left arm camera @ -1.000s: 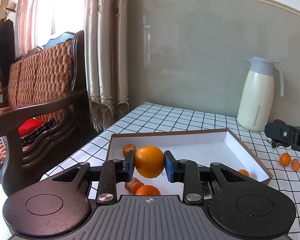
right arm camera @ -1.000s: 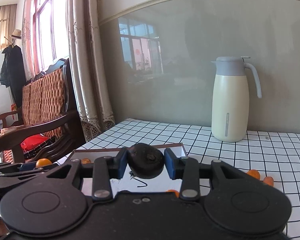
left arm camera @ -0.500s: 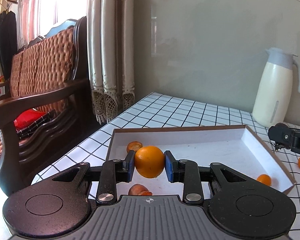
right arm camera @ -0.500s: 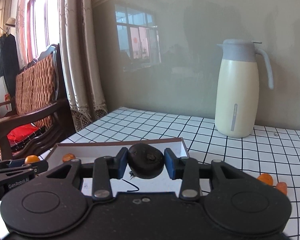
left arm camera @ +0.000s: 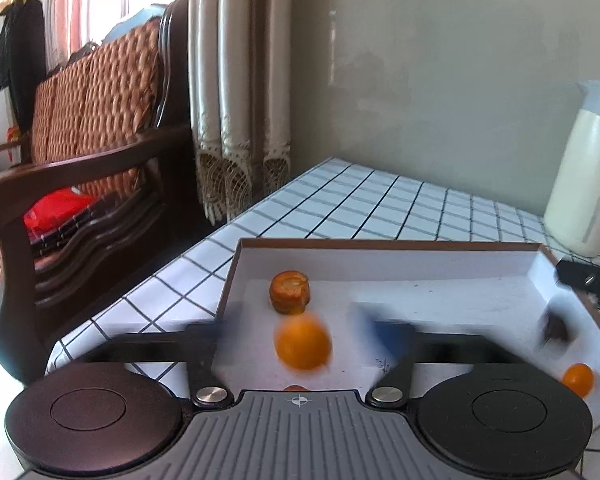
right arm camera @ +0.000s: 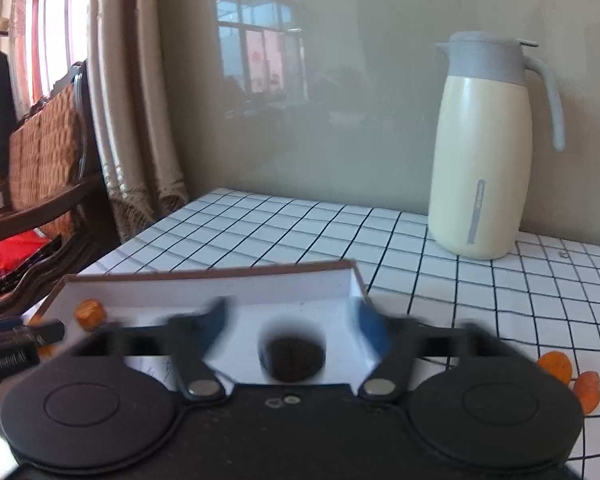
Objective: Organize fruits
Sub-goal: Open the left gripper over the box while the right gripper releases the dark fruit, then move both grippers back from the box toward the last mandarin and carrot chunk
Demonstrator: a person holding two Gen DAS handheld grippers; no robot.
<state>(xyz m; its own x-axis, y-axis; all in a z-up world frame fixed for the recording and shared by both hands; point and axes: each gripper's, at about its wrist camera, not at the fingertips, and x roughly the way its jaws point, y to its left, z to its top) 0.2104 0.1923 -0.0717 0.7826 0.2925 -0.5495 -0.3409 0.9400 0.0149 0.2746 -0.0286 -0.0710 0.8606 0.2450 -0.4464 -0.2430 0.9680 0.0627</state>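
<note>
Left gripper (left arm camera: 300,334): jaws just sprung wide, pads blurred and well clear on either side of the orange (left arm camera: 302,343), which half a second earlier had been pinched tight between them. Orange itself smeared by motion, free of both pads, over the white floor of the cardboard box (left arm camera: 440,258). Whether dropping or already landed: could not tell. Just beyond it, a smaller squat orange fruit (left arm camera: 289,292) resting on the box floor; toward the right wall, a small round orange fruit (left arm camera: 577,379) and a dark lump (left arm camera: 556,329).

Right gripper (right arm camera: 292,332): jaws likewise just parted, blue pads blurred and standing off the dark fruit (right arm camera: 293,357), held fast between them a moment before. Dark fruit loose, low inside the near right corner of the box, ringed by its own blur. At the far left of that view, the tip of the other gripper.

Farther out: two orange pieces (right arm camera: 570,378) left on the checked tablecloth (right arm camera: 480,300) beside the box, the cream thermos jug (right arm camera: 488,152) by the wall, the wooden settee (left arm camera: 80,140) past the table's edge.

Judged from this: both fruits delivered together, both grippers freed; stray pieces on the cloth probably next.
</note>
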